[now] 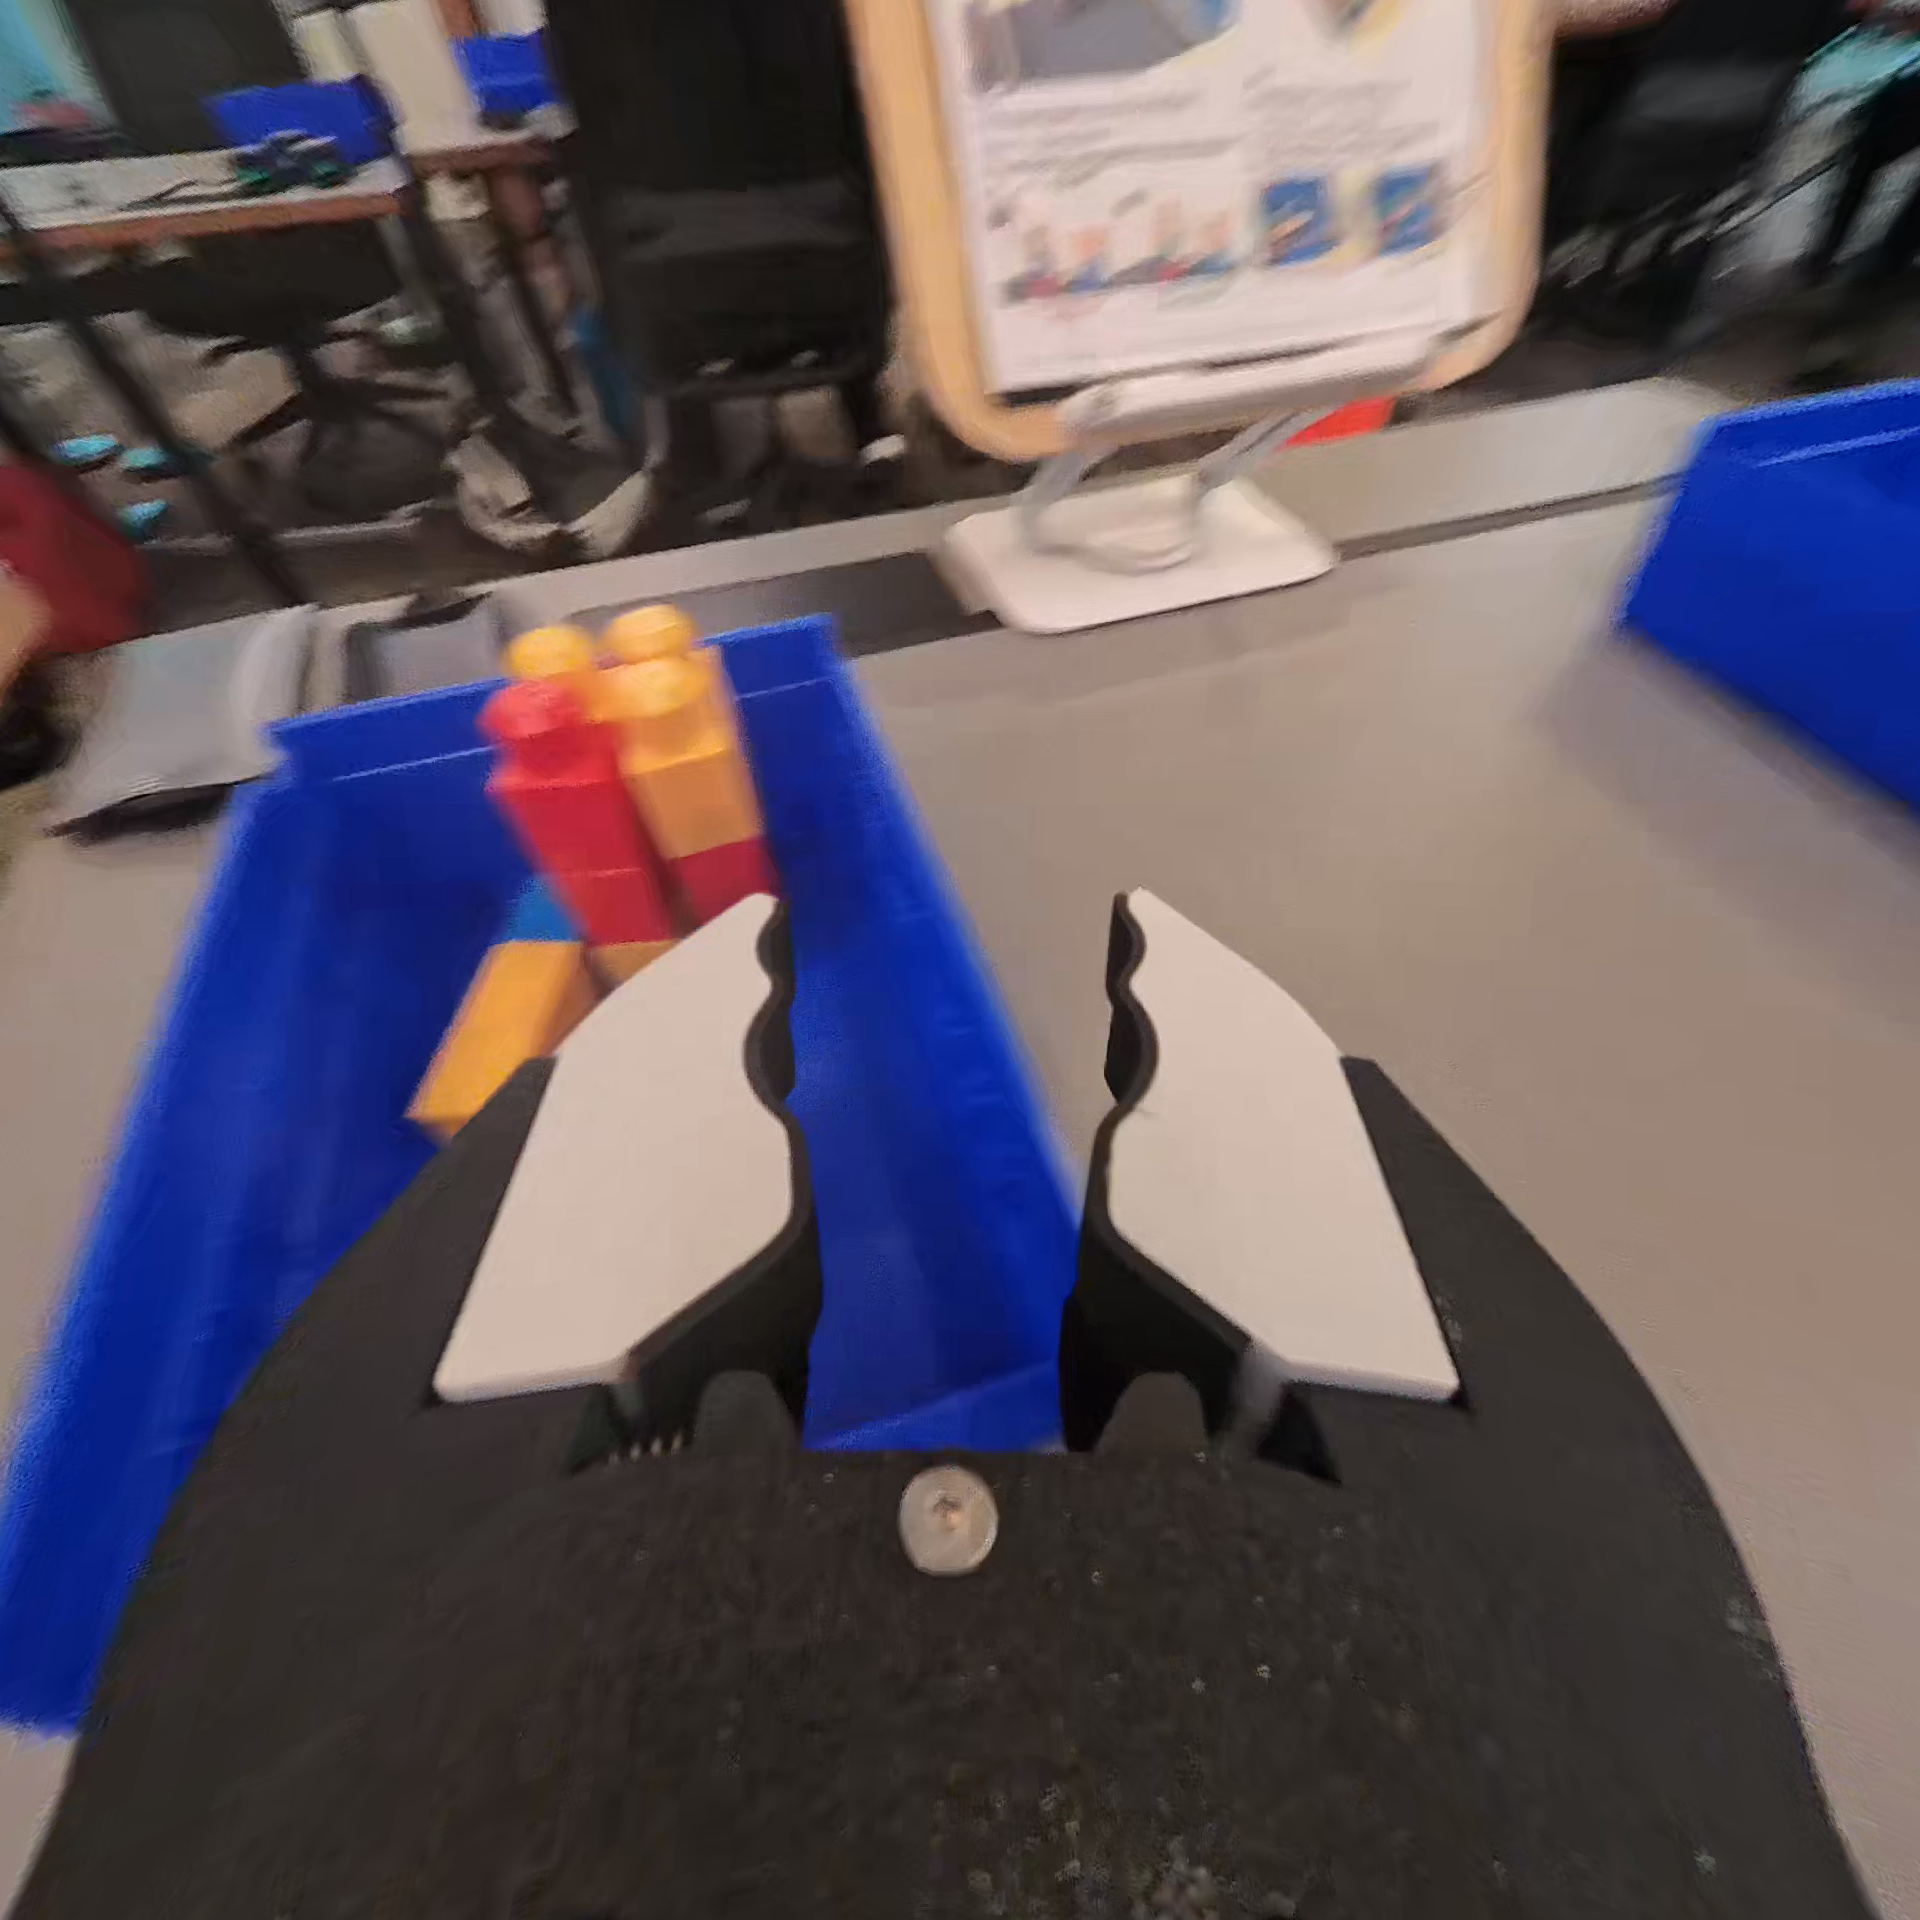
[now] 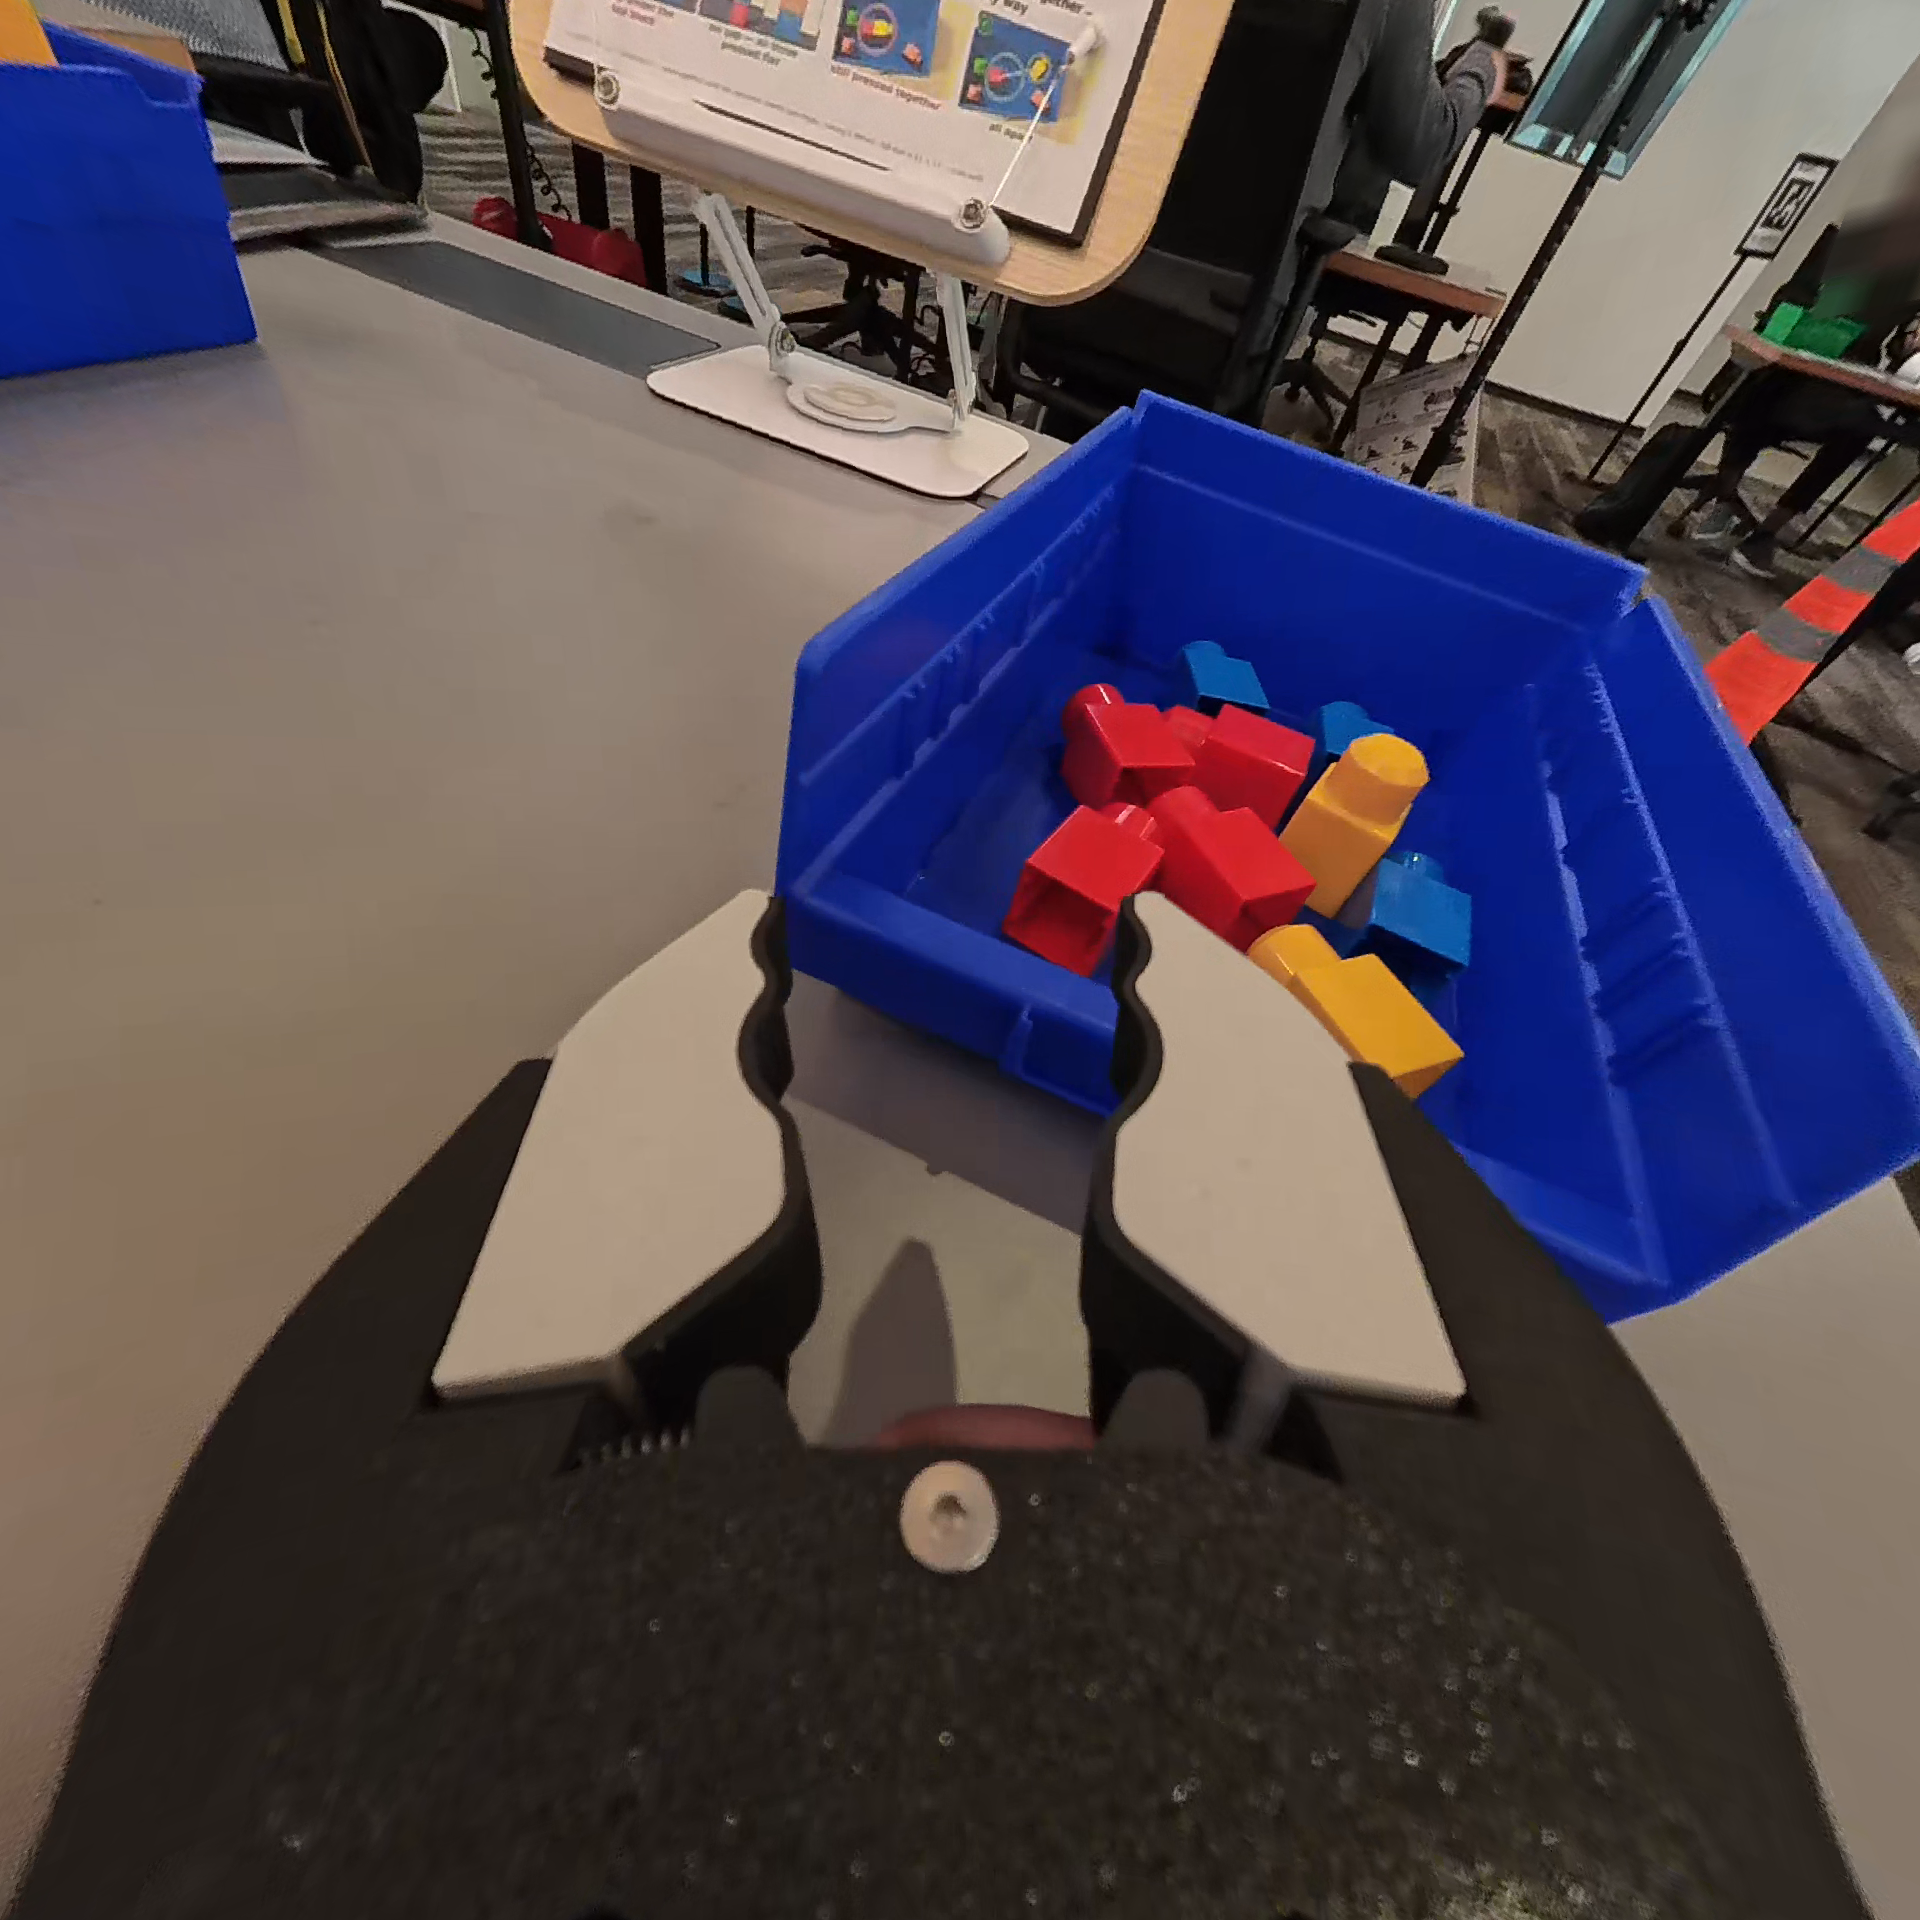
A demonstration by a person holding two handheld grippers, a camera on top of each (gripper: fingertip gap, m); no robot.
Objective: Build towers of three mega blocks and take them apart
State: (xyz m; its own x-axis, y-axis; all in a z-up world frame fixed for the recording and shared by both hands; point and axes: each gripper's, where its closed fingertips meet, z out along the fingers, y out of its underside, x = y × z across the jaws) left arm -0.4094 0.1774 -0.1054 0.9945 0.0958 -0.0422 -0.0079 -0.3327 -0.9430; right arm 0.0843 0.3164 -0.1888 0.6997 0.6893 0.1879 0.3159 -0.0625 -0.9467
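Left gripper (image 1: 951,914) is spread wide and empty, hovering over the near right wall of the blue bin (image 1: 312,1039) at left centre of the left wrist view. Inside it, built towers (image 1: 634,790) of red and yellow mega blocks stand together at upper centre, long axis vertical, studs up, leaning slightly left; the view is motion-blurred, so the exact block count is unclear. A yellow block (image 1: 499,1023) lies loose just below them.

Right gripper (image 2: 945,920) is also wide and empty, tips at the near rim of a second blue bin (image 2: 1195,499) at right centre of the right wrist view. Loose blocks are piled in it: red block (image 2: 1081,883) lying on its side with its hollow base towards the camera, yellow block (image 2: 1351,821) tilted with its stud to the upper right, blue block (image 2: 1418,914) to its lower right.

The blocks look like light, rigid, smooth plastic, probably slippery. Best grip is across two flat opposite side walls, not the round stud.
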